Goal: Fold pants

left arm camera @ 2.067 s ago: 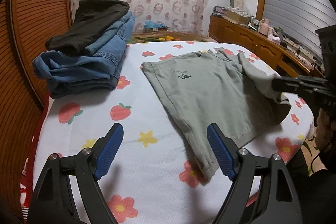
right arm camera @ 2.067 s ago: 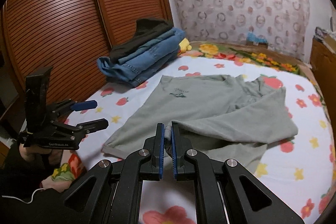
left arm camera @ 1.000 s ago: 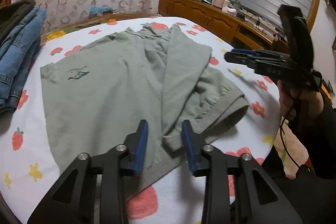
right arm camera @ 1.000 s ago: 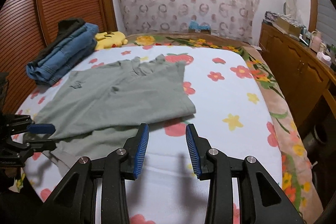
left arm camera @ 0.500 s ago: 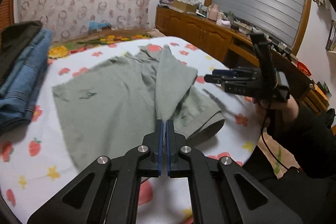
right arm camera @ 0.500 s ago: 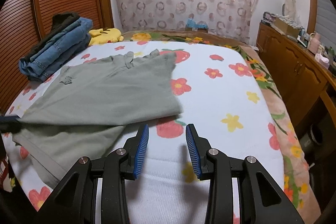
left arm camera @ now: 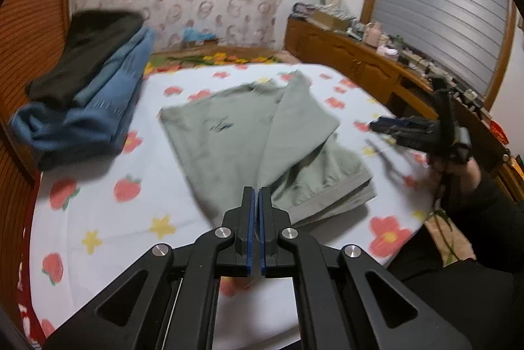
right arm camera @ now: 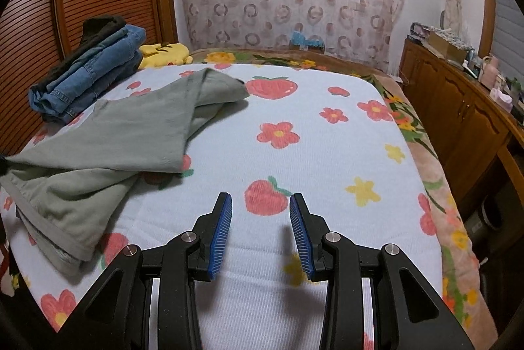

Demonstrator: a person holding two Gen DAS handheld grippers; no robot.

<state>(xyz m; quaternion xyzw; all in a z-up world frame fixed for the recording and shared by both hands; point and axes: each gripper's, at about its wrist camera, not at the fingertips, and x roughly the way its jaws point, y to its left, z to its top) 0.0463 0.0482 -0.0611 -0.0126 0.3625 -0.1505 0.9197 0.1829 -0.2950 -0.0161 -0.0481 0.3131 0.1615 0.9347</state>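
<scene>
So the left gripper (left arm camera: 256, 191) has its jaws clamped tight on the hem end of the pants (left arm camera: 229, 137), with a thin bit of the grey-green fabric pinched between the blue pads. That leg panel is lifted and stretched into a taut triangle running from the near edge of the bed (right arm camera: 327, 153) up toward the waistband. The rest of the pants lies flat on the sheet, more toward the left side of the bed than the middle.

The right gripper (right arm camera: 261, 232) hovers over bare sheet near the front edge with its jaws partway open and nothing in them. It's well apart from the cloth.

My take on doing this fold well: keep the pinch firm, keep the panel taut and carry it across in one smooth arc so the leg lands square on the other one. The lower layer by the near hem looks a bit bunched, so I'd guess it wants smoothing, and the free gripper could pin or flatten that corner while the lifted leg comes over. Don't let go until the edges line up, or you get a crooked seam.

Further back, a stack of jeans (right arm camera: 88, 71) with something dark on top sits at the far left corner, so there's room. A yellow plush toy (right arm camera: 165, 53) lies just behind it.
</scene>
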